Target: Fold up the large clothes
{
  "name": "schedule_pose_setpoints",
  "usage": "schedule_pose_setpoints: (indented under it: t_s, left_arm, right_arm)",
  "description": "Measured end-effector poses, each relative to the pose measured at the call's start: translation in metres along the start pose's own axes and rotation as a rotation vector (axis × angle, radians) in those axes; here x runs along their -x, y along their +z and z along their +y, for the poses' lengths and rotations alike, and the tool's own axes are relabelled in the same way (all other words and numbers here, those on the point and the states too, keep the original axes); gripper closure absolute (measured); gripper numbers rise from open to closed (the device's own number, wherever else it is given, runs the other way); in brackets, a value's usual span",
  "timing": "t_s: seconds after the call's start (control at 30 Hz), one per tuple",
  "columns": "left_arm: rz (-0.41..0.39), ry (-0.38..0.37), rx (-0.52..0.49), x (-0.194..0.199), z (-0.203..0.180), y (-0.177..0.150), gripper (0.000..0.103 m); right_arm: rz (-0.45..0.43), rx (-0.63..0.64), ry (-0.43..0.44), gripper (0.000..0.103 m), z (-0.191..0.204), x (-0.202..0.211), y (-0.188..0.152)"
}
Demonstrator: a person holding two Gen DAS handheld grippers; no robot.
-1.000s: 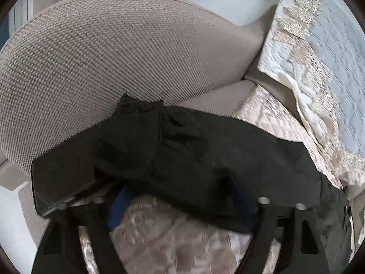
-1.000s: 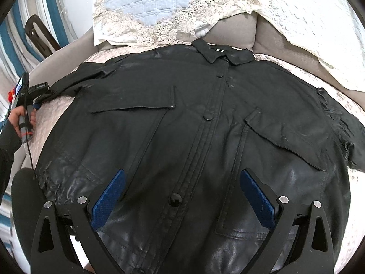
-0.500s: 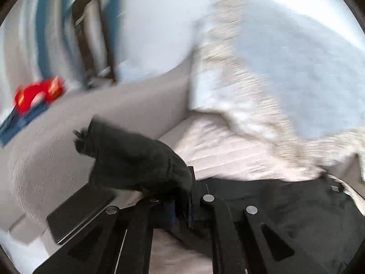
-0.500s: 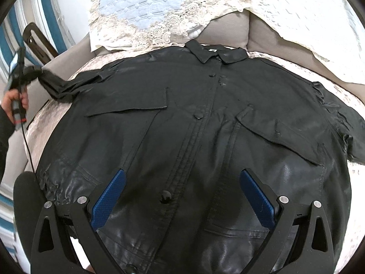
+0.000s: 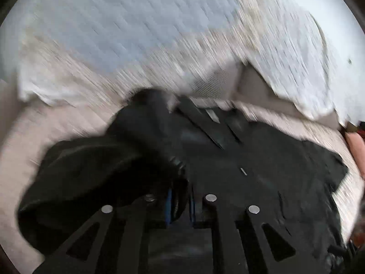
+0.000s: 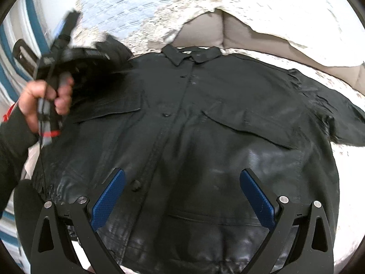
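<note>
Since a second ago the left tongs have carried the sleeve toward 12 o'clock over the black jacket spread on the sofa; their jaws are opening with sleeve fabric between them. The right tongs hover wide apart, empty, above the hem. Lace-edged cushions lie at 12 o'clock.

The black leather-look button-front jacket covers most of the beige quilted sofa seat, leaving only a bare margin at the right edge. White lace-trimmed cushions block the far side. The raised sleeve occupies the air above the jacket's left shoulder.
</note>
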State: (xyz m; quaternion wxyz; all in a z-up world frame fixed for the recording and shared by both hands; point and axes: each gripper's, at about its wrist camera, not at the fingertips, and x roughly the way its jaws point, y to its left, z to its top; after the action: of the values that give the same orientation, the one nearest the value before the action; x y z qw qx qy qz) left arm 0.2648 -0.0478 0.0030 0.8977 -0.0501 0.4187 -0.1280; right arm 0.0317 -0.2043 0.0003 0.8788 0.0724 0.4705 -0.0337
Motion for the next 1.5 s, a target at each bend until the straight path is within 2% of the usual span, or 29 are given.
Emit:
schedule_pose_setpoints:
  t_s: [0.07, 0.1, 0.13, 0.17, 0.27, 0.33, 0.4, 0.5, 0.6, 0.67, 0.8, 0.83, 0.87, 0.9, 0.93, 1.07, 1.13, 1.2, 1.23, 1.3, 1.33, 1.4, 1.43, 1.5]
  left_arm:
    - [0.064, -0.054, -0.010, -0.006, -0.014, -0.012, 0.078]
    - [0.074, -0.082, -0.012, -0.002, -0.016, -0.014, 0.076]
    - [0.070, -0.110, -0.015, 0.007, -0.019, -0.017, 0.069]
    - [0.055, -0.141, -0.017, 0.020, -0.019, -0.018, 0.058]
    - [-0.067, -0.208, -0.016, 0.077, -0.007, -0.018, 0.041]
    - [-0.133, -0.187, -0.002, 0.103, 0.009, -0.015, 0.036]
    - [-0.164, -0.113, 0.025, 0.117, 0.034, -0.013, 0.035]
    - [-0.132, 0.054, 0.075, 0.112, 0.076, -0.013, 0.036]
    - [-0.068, 0.087, 0.163, 0.091, 0.112, -0.021, 0.041]
    - [-0.035, 0.097, 0.178, 0.076, 0.119, -0.028, 0.048]
    - [0.035, 0.085, 0.179, 0.050, 0.117, -0.045, 0.051]
    - [0.045, 0.098, 0.164, 0.042, 0.115, -0.049, 0.051]
    - [0.053, 0.112, 0.144, 0.039, 0.112, -0.053, 0.051]
    - [0.056, 0.125, 0.127, 0.035, 0.109, -0.056, 0.051]
    - [0.059, 0.137, 0.113, 0.033, 0.107, -0.057, 0.051]
    - [0.032, 0.126, 0.104, 0.035, 0.109, -0.053, 0.051]
    - [0.044, 0.136, 0.114, 0.027, 0.112, -0.052, 0.051]
    - [0.063, 0.156, 0.109, 0.016, 0.112, -0.053, 0.051]
    - [0.068, 0.167, 0.103, 0.014, 0.111, -0.053, 0.051]
    - [0.064, 0.162, 0.110, 0.023, 0.107, -0.052, 0.051]
    - [0.051, 0.139, 0.118, 0.033, 0.105, -0.053, 0.051]
    - [0.023, 0.118, 0.108, 0.047, 0.101, -0.055, 0.051]
    - [0.020, 0.132, 0.095, 0.049, 0.100, -0.057, 0.051]
    - [0.055, 0.170, 0.077, 0.040, 0.099, -0.062, 0.050]
  right_arm:
    - [-0.004, -0.008, -0.001, 0.003, -0.001, 0.002, 0.000]
    - [-0.005, -0.009, 0.000, 0.003, -0.001, 0.003, 0.000]
    - [-0.006, -0.010, 0.003, 0.003, 0.000, 0.003, 0.000]
    - [-0.006, -0.011, 0.008, 0.003, 0.002, 0.002, 0.001]
    - [-0.015, -0.007, 0.031, 0.003, 0.007, 0.002, 0.006]
    - [-0.022, -0.006, 0.052, 0.003, 0.011, 0.002, 0.012]
    - [-0.034, -0.009, 0.092, 0.003, 0.018, -0.001, 0.024]
    - [-0.045, -0.029, 0.147, 0.003, 0.023, -0.014, 0.046]
    - [-0.026, -0.089, 0.207, 0.004, 0.022, -0.044, 0.075]
    - [0.027, -0.168, 0.247, 0.017, 0.018, -0.078, 0.099]
    - [0.124, -0.233, 0.251, 0.035, 0.020, -0.137, 0.126]
    - [0.170, -0.241, 0.265, 0.046, 0.024, -0.157, 0.130]
    - [0.192, -0.241, 0.268, 0.066, 0.026, -0.166, 0.131]
    - [0.198, -0.226, 0.245, 0.078, 0.029, -0.171, 0.132]
    - [0.181, -0.187, 0.210, 0.094, 0.034, -0.169, 0.138]
    - [0.078, -0.169, 0.210, 0.095, 0.030, -0.150, 0.159]
    - [0.102, -0.157, 0.185, 0.095, 0.026, -0.159, 0.160]
    - [0.176, -0.140, 0.151, 0.095, 0.022, -0.179, 0.155]
    - [0.183, -0.157, 0.160, 0.095, 0.018, -0.181, 0.151]
    - [0.147, -0.155, 0.146, 0.093, 0.017, -0.166, 0.148]
    - [0.119, -0.139, 0.127, 0.088, 0.019, -0.155, 0.146]
    - [0.081, -0.115, 0.135, 0.085, 0.020, -0.140, 0.141]
    - [0.073, -0.104, 0.137, 0.083, 0.021, -0.136, 0.136]
    - [0.117, -0.084, 0.128, 0.079, 0.023, -0.148, 0.132]
